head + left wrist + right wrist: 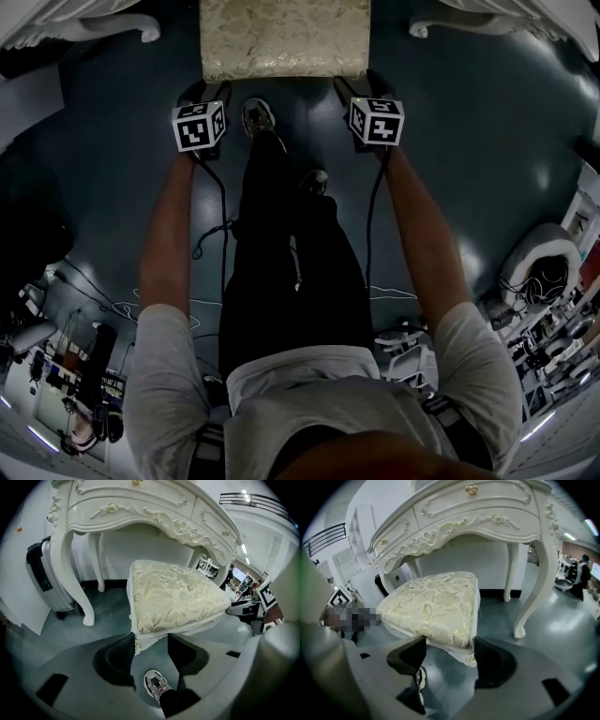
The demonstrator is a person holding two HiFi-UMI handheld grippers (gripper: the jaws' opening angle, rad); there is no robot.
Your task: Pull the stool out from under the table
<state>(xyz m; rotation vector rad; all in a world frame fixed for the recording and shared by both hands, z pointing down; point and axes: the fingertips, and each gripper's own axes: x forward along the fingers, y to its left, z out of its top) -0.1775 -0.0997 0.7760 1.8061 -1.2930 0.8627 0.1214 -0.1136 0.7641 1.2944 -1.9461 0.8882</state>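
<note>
Nearest the head camera are the person's pale shirt and bare forearms, stretched forward and down over dark trousers (281, 272), with one shoe (258, 117) set ahead of the other on the dark, glossy floor (469, 159). Each arm ends in a marker cube (199, 126), and just past the cubes the two grippers meet the near edge of the stool (286, 37). The left gripper (151, 641) has its jaws fairly wide apart, and the near left corner of the seat fills the gap between the dark pads, so it is clamped on that corner. The right gripper (450, 646) stands the same way on the near right corner, with pale fabric pressed between its pads. The stool has a cream cushion with a gold leaf pattern and a white skirt; it sits centred between the front legs of the ornate white table (140, 508), with its near part out past those legs toward the person and its far edge about under the carved apron. Beyond, beside a curved table leg, a grey suitcase (47, 578) stands against the white wall
</note>
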